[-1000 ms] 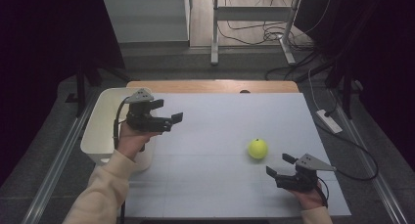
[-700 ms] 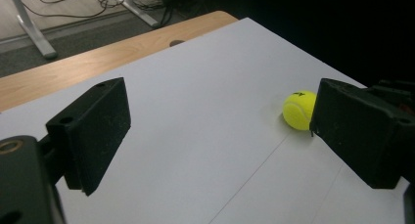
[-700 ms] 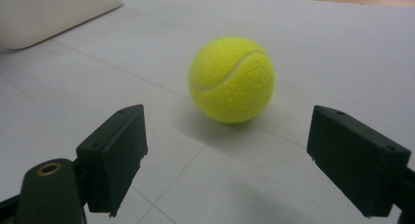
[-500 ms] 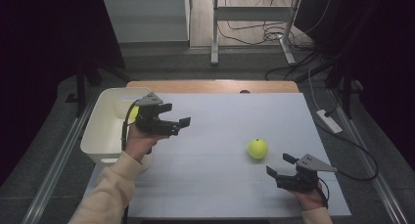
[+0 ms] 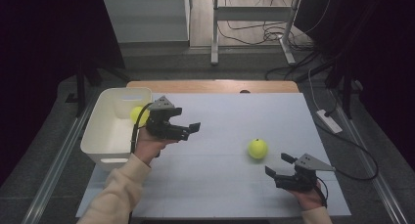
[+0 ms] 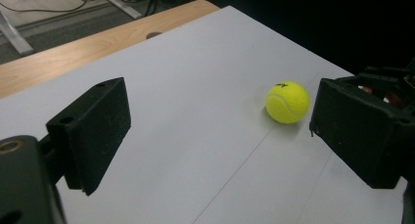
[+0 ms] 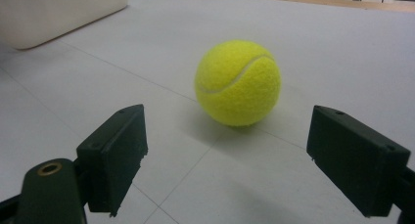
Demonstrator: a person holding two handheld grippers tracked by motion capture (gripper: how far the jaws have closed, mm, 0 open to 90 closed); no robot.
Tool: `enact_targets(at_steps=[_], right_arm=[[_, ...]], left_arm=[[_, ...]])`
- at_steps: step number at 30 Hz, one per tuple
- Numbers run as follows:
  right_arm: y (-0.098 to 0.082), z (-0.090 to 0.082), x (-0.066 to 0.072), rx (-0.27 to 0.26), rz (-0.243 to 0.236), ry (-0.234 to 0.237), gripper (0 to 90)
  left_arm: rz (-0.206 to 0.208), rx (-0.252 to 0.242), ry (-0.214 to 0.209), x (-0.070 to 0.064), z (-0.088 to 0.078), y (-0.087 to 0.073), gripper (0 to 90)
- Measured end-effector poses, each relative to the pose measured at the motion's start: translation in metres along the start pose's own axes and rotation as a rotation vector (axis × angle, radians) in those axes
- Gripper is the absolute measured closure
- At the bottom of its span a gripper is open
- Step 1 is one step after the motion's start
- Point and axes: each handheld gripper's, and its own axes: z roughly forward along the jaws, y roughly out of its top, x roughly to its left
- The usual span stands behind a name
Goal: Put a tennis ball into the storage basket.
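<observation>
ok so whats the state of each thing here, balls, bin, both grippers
ball on the table: loose, lying just ahead of the right gripper
ball in the bin: resting inside, half hidden
white bin: upright at the table's left edge
left gripper: open, empty
right gripper: open, empty

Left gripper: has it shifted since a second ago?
Yes. The left gripper, jaws open and empty, has moved rightward off the white plastic bin, out over the pale tabletop toward the yellow tennis ball.
</observation>
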Motion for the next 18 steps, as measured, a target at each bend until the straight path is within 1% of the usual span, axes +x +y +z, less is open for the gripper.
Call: enact_targets(at_steps=[5,11,18], right_arm=[[0.000,0.000,0.000,0.002,-0.001,-0.002,15.2],[-0.001,-0.001,0.002,0.006,-0.004,-0.003,15.3],[0.000,0.001,0.005,0.007,-0.016,0.007,15.3]], left_arm=[[0.000,0.009,-0.015,-0.001,0.007,-0.002,8.6],[0.004,0.035,-0.036,-0.005,0.018,-0.007,8.6],[0.011,0.051,-0.044,-0.008,0.024,-0.009,8.9]])
